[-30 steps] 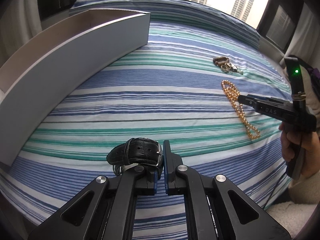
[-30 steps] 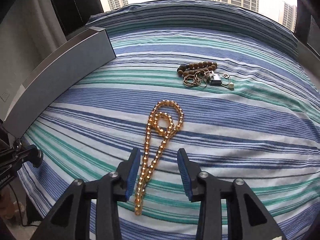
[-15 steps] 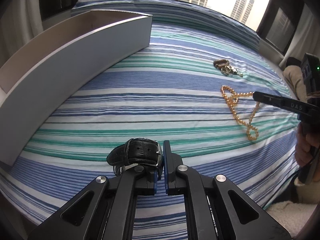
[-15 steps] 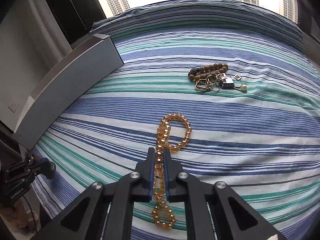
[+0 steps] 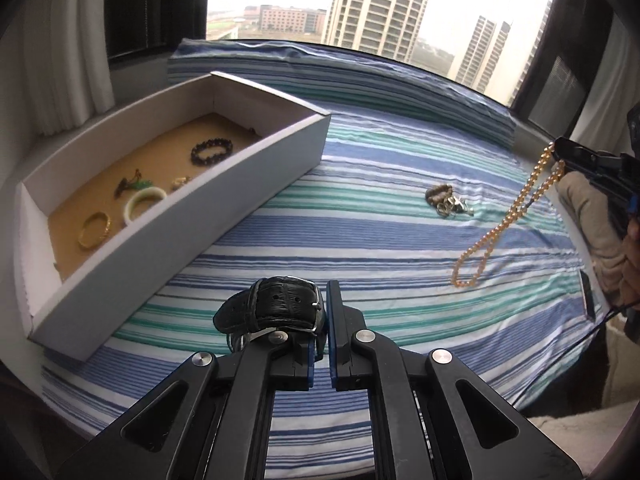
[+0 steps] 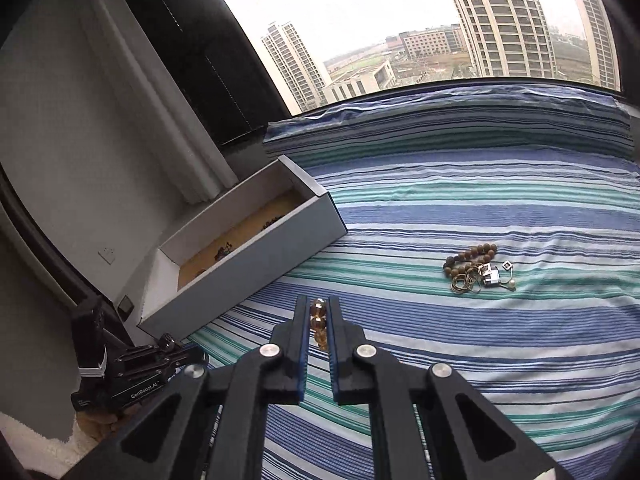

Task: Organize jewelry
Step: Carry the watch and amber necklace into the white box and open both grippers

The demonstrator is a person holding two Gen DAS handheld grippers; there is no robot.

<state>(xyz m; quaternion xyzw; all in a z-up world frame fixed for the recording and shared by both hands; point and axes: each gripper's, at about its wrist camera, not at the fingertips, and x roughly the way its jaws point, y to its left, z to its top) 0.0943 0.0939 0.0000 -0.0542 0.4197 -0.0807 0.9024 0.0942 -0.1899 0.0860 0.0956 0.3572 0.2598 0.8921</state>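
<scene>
A: Start with the big things?

B: The striped bedspread fills the left wrist view. On it, at about ten o'clock, sits the long white box with a brown floor.

A: What is in the box?

B: A dark bead bracelet, a pale bangle, a gold bangle and a few smaller pieces I cannot make out.

A: And the grippers?

B: The left gripper is clamped narrow on a black leather watch — the strap loops out over its left finger, clear of the cloth. The right gripper is pinched on an amber bead necklace; in the left wrist view that strand hangs from its tip at two o'clock, with its lower loop at or just over the stripes, which I cannot tell.

A: Anything loose on the bed?

B: A small heap at one o'clock in the right wrist view — a brown bead bracelet touching thin gold rings and small silvery pieces.
</scene>
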